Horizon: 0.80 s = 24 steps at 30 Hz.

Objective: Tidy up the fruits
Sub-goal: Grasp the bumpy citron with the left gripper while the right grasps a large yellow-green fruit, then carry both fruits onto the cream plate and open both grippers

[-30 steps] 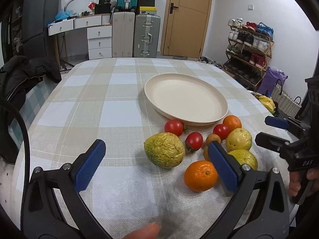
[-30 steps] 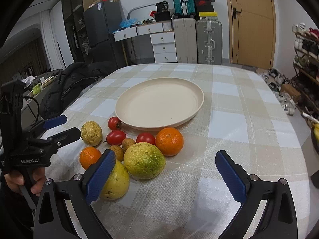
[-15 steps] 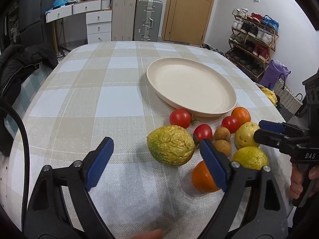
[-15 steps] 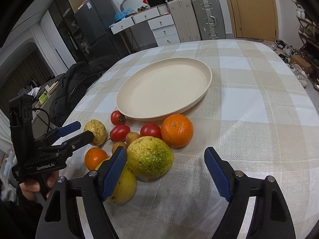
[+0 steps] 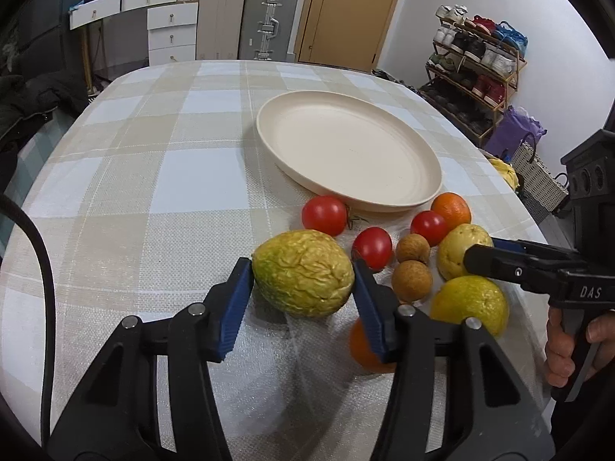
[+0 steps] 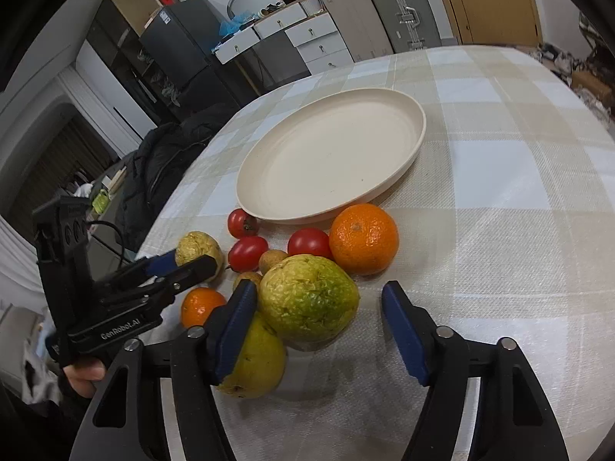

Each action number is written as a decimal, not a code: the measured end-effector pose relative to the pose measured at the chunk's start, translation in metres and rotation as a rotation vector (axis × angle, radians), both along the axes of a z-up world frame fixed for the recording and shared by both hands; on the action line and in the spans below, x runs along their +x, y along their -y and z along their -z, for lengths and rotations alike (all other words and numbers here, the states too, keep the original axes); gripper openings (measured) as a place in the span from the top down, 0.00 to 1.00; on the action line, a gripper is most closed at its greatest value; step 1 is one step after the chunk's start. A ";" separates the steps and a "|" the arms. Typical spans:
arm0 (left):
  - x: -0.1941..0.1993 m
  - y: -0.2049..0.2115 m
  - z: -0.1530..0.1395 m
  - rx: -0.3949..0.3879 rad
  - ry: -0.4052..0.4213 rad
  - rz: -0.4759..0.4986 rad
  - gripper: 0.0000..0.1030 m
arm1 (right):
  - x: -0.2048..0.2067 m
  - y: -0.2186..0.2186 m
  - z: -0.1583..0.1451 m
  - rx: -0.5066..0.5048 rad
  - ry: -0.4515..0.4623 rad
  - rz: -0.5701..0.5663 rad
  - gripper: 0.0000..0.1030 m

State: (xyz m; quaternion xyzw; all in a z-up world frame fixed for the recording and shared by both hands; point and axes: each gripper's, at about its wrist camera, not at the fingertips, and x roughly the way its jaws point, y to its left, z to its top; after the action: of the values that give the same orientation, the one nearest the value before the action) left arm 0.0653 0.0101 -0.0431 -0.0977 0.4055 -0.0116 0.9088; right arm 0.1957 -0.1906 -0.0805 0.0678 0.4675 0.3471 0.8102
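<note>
A wrinkled yellow-green fruit (image 5: 303,272) lies on the checked cloth between the blue pads of my left gripper (image 5: 303,288). The jaws are closing and both pads touch its sides. My right gripper (image 6: 319,315) is closing around a larger green-yellow fruit (image 6: 307,299); the left pad is at its side, and a gap remains at the right pad. Each gripper shows in the other's view: the right gripper (image 5: 480,253) and the left gripper (image 6: 188,261). The cream plate (image 5: 346,153) (image 6: 326,161) lies just behind the fruit pile with nothing in it.
Around the two fruits lie three tomatoes (image 5: 324,215), two oranges (image 6: 363,238), two small brown fruits (image 5: 411,280) and another yellow fruit (image 6: 253,357). A dark jacket (image 6: 161,161) hangs off the table's left side. Suitcases, drawers and a shoe rack (image 5: 476,57) stand beyond.
Both grippers came down and forward onto the fruit pile and their jaws narrowed. The left one now has the wrinkled fruit between its pads, the right one the green-yellow fruit.
</note>
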 end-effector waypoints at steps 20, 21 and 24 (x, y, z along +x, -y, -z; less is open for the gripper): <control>-0.016 0.004 -0.014 0.003 0.072 0.011 0.52 | -0.011 0.013 -0.019 0.029 0.130 0.027 0.47; -0.017 0.004 -0.016 0.003 0.080 0.010 0.52 | -0.011 0.015 -0.022 0.031 0.150 0.033 0.47; -0.020 0.005 -0.021 0.010 0.096 0.010 0.52 | -0.011 0.019 -0.028 0.034 0.181 0.045 0.47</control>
State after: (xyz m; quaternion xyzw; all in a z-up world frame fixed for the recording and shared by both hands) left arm 0.0453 0.0053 -0.0219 -0.0905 0.3621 -0.0189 0.9275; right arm 0.1848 -0.2098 -0.0528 0.0601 0.3847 0.3414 0.8555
